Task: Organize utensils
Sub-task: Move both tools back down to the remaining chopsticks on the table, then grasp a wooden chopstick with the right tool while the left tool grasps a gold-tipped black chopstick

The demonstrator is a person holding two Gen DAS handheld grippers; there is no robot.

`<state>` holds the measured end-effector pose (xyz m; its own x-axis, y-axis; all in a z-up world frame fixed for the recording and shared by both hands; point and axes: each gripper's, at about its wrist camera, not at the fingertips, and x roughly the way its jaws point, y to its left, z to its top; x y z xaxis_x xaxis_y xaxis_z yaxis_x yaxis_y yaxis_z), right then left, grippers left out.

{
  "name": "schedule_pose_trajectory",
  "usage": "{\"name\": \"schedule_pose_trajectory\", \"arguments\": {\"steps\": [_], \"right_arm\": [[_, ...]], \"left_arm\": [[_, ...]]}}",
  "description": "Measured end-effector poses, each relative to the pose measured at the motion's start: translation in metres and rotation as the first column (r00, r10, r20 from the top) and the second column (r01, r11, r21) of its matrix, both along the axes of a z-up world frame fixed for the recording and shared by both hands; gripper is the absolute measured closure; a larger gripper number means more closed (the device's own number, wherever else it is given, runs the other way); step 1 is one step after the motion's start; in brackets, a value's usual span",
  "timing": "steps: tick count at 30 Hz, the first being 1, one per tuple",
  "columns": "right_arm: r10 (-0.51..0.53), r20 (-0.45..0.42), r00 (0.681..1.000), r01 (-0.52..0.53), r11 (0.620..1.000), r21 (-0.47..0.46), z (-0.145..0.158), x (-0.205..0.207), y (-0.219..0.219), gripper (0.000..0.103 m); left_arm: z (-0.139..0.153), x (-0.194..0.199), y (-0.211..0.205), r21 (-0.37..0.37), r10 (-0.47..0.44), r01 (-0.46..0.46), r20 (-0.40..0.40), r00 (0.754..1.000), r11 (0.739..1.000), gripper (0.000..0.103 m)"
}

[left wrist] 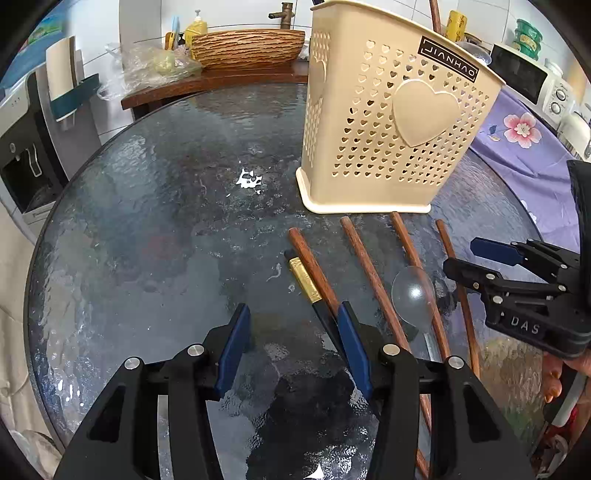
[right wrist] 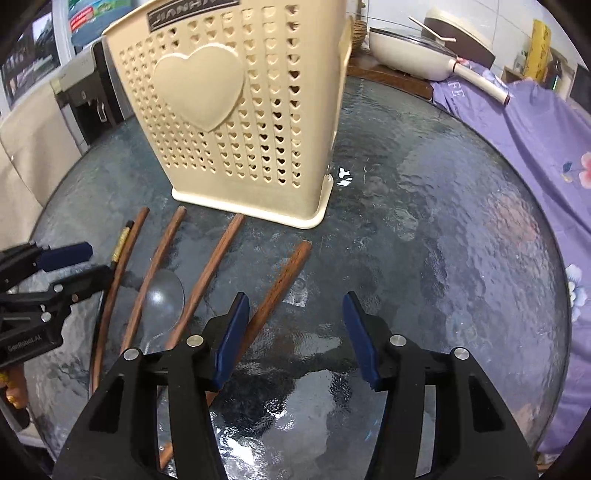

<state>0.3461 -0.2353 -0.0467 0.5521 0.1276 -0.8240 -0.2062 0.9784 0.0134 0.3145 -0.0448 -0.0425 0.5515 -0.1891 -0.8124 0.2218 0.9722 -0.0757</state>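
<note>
Brown wooden chopsticks (left wrist: 373,280), four in all, lie fanned on the dark textured glass tabletop (left wrist: 155,221) with a black chopstick banded in gold (left wrist: 308,282) and a clear plastic spoon (left wrist: 413,295), just before the cream perforated plastic holder with a raised heart (left wrist: 391,122). The holder's inside cannot be seen, so nothing shows as sorted; every visible utensil remains to be lifted in. The left gripper (left wrist: 291,347) and right gripper (right wrist: 295,332) both stand spread with only glass between their pads, each just beside a chopstick.

woven bowl (left wrist: 248,47), soap bottle (left wrist: 196,26); pan (right wrist: 410,51)
</note>
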Motion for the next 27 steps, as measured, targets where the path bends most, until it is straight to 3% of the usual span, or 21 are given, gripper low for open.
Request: {"name": "schedule_pose_trajectory", "arguments": {"steps": [13, 27], "right_arm": [[-0.028, -0.020, 0.999, 0.028, 1.000, 0.001, 0.005, 0.001, -0.014, 0.050], [-0.071, -0.082, 0.994, 0.071, 0.997, -0.006, 0.004, 0.019, -0.029, 0.051]], "left_arm": [[0.002, 0.003, -0.016, 0.060, -0.018, 0.018, 0.005, 1.000, 0.998, 0.055], [0.005, 0.012, -0.022, 0.029, -0.048, 0.050, -0.042, 0.998, 0.998, 0.078]]}}
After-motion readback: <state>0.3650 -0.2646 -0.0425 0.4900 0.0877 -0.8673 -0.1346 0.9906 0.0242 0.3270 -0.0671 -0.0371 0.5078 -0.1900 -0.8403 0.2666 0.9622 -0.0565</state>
